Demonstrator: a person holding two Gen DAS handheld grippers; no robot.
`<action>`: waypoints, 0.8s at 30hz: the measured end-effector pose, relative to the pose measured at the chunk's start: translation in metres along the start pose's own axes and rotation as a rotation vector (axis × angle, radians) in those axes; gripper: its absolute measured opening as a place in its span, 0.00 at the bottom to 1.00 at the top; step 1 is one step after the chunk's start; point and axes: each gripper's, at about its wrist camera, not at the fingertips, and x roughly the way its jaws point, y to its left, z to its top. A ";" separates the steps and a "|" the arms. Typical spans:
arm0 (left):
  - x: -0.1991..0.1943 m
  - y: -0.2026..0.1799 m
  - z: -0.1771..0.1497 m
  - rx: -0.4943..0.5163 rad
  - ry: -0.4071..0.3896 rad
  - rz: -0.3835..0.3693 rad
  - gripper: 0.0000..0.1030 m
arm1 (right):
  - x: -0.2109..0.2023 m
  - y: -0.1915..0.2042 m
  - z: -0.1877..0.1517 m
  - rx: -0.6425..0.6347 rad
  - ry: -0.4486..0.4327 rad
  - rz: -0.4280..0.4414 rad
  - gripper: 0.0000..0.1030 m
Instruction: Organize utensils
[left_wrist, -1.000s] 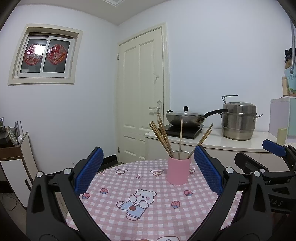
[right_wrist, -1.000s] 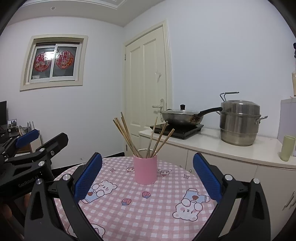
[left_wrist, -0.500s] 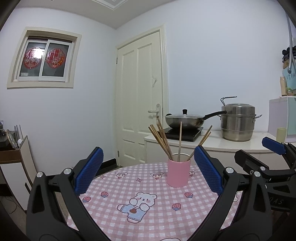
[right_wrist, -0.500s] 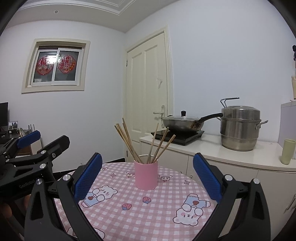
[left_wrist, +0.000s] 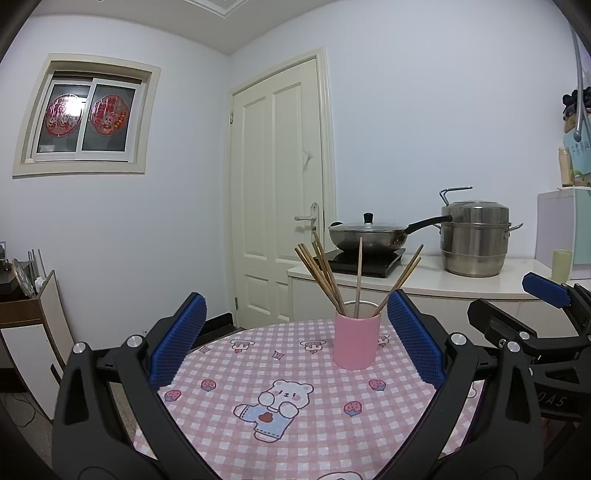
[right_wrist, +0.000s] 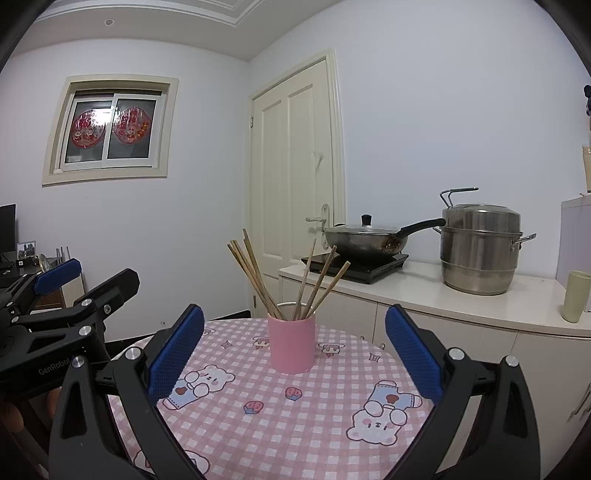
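Chopsticks (left_wrist: 332, 280) stand fanned out in a pink cup (left_wrist: 357, 339), which sits upright toward the far edge of the round table (left_wrist: 229, 413) with its pink checked cloth. Bare cloth lies all round the cup, on the near side most of all. The left gripper (left_wrist: 295, 347) and the right gripper (right_wrist: 293, 354) both hang above the near part of the table, fingers spread wide and empty, well short of the cup. They sit side by side, close to each other. Beyond the table's far rim runs a white counter (right_wrist: 424, 295) with a lidded wok (right_wrist: 365, 240), a steel steamer pot (right_wrist: 480, 251) and a pale green cup (right_wrist: 574, 295).
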 end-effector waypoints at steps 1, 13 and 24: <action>0.000 0.000 0.000 0.000 0.000 0.001 0.94 | 0.000 0.000 0.000 0.001 0.001 0.000 0.92; 0.000 -0.003 -0.003 0.010 -0.001 0.016 0.94 | 0.002 -0.001 -0.002 0.004 0.009 -0.004 0.92; 0.001 -0.001 -0.001 0.006 -0.001 0.014 0.94 | 0.001 0.001 -0.003 -0.002 0.007 -0.007 0.92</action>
